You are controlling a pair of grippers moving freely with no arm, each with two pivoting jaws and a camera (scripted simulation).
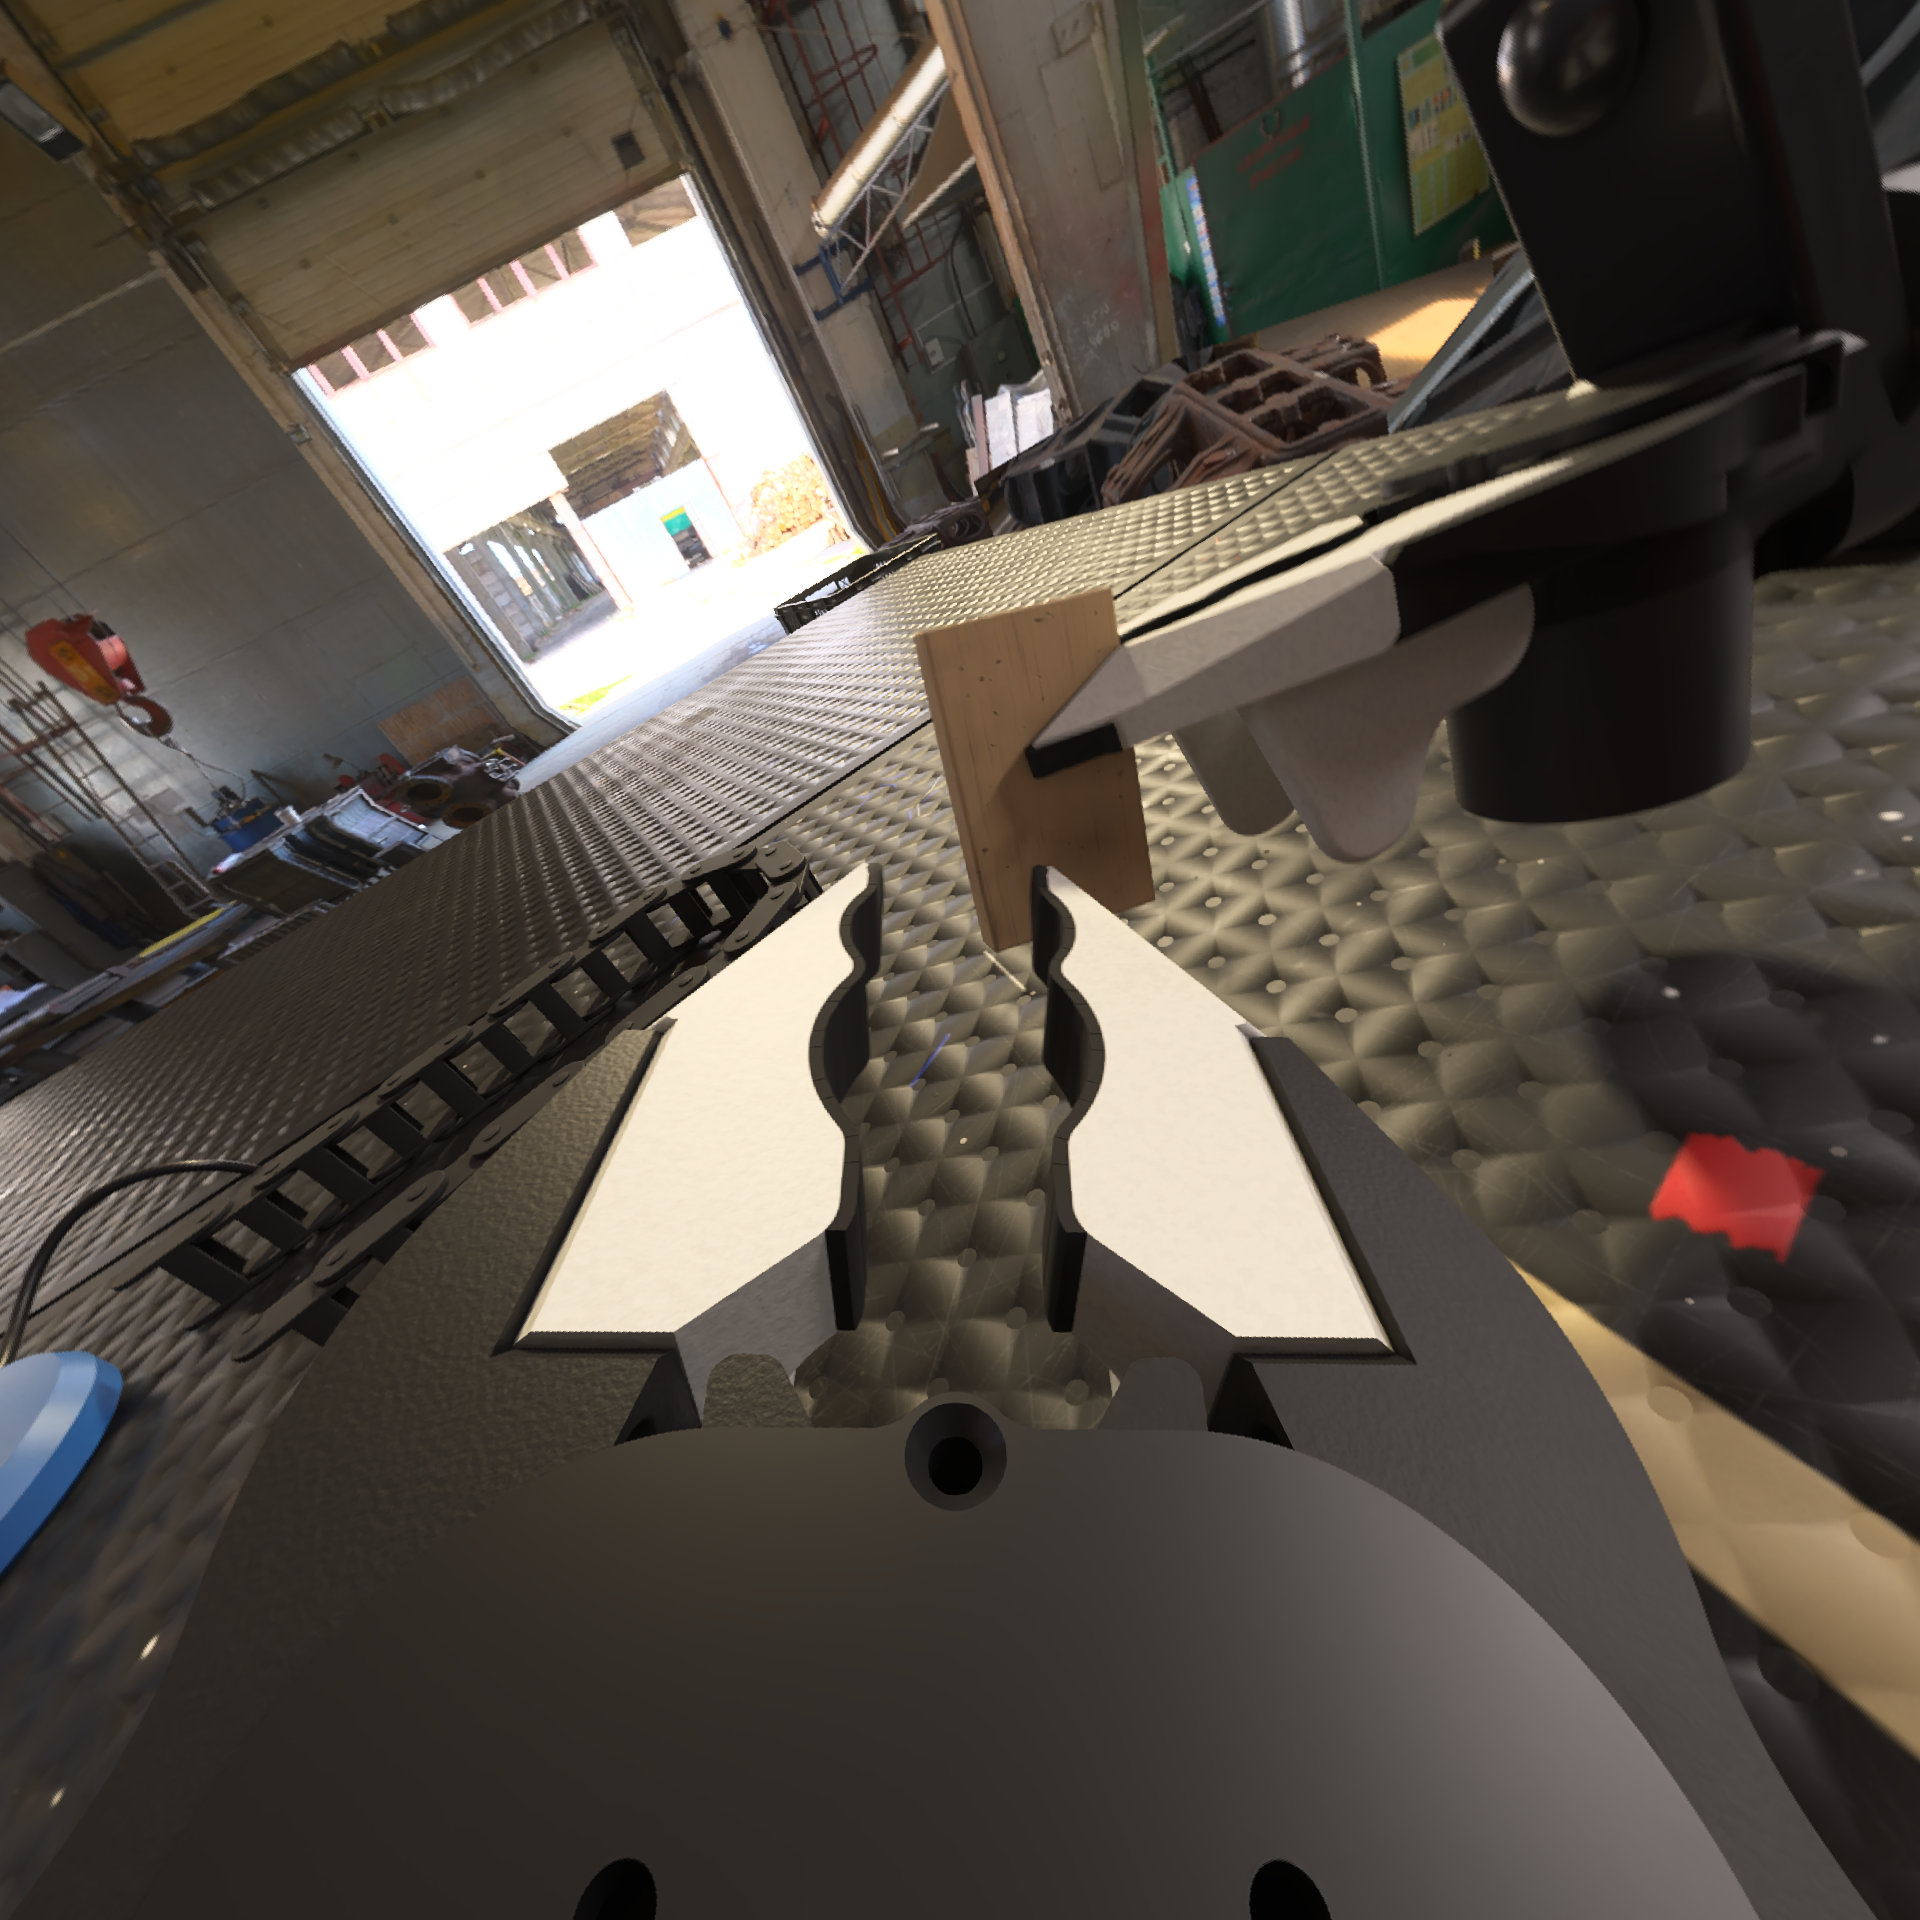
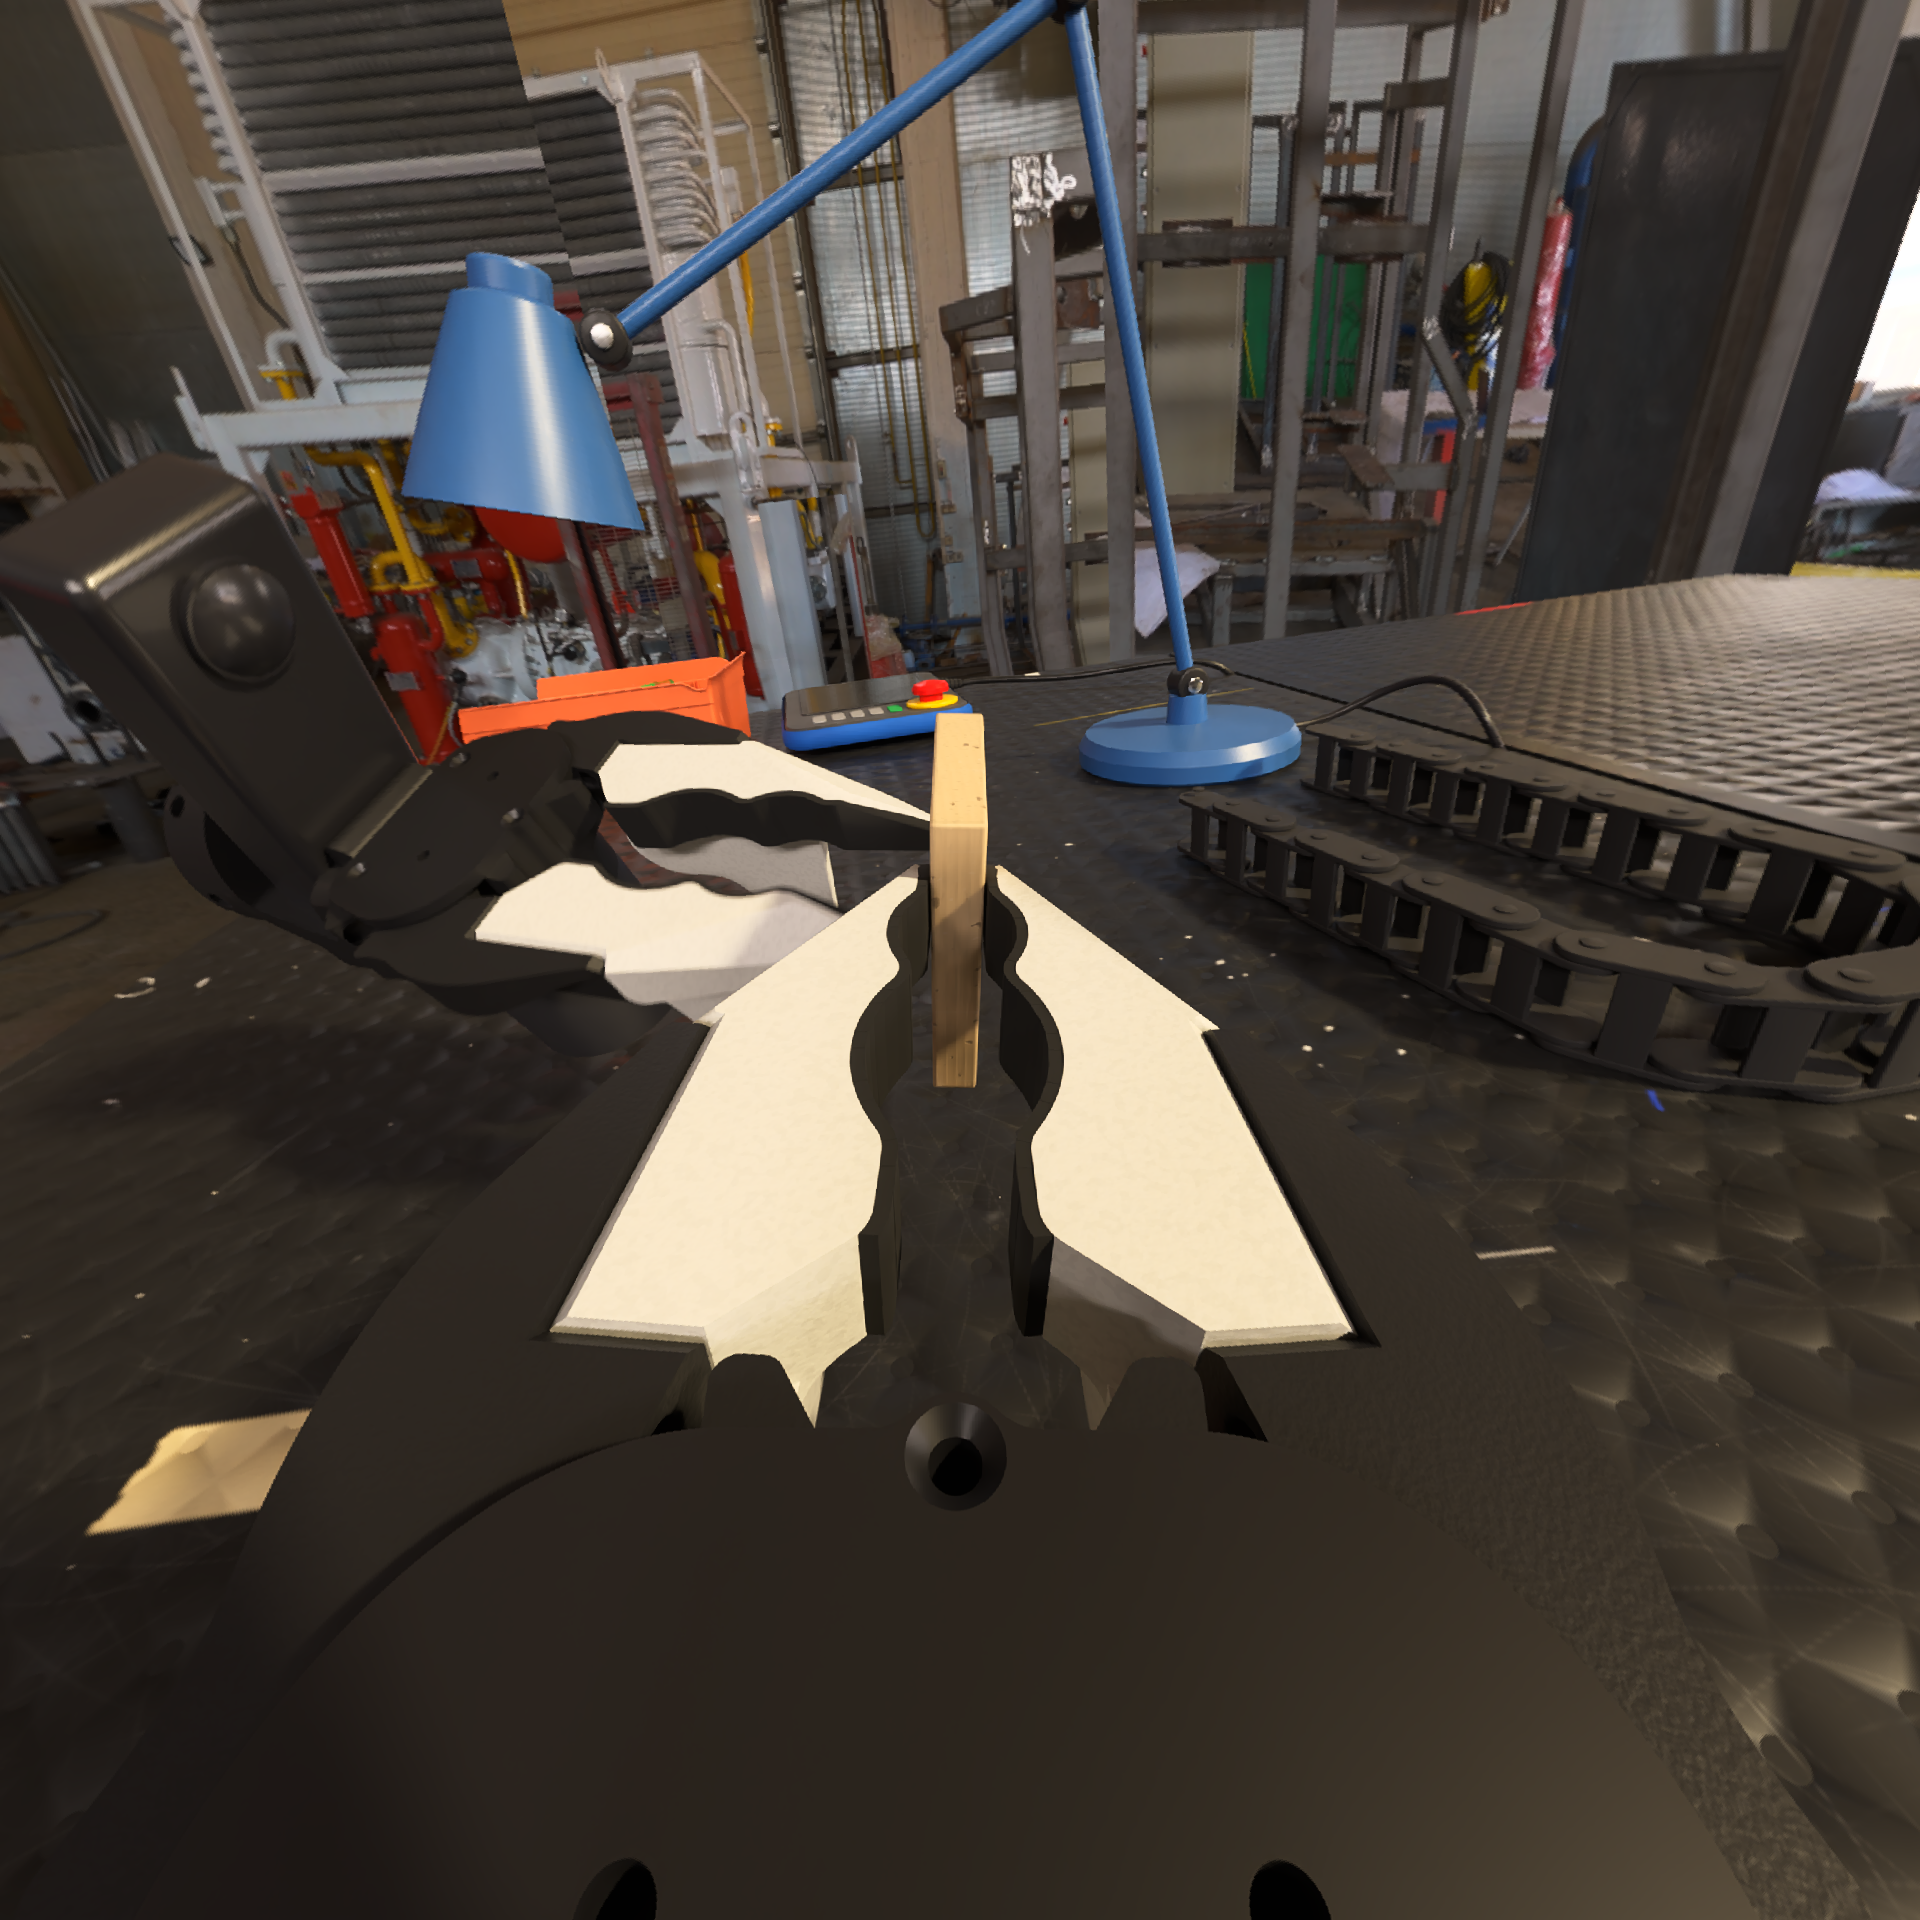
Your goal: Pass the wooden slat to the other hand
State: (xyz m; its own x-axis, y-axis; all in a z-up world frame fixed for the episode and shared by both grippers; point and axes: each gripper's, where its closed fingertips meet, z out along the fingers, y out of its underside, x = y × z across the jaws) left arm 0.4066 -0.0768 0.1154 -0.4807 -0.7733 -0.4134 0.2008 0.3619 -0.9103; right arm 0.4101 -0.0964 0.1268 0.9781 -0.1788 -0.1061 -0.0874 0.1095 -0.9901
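Right fingers (image 2: pixel 1039 987) pinch the slat (image 2: pixel 957 904) upright, clamped tight; left gripper (image 1: pixel 956 914) sits wide, its right tip just beside the slat's edge.

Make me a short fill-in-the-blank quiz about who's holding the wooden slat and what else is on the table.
1. The flat pale wooden slat is clamped by the ____ gripper.
2. The left gripper has its jaws ____.
3. The desk lamp with the cone shade is coloured ____.
4. The black plastic cable chain lies on the dark metal ____.

Missing words: right; open; blue; table
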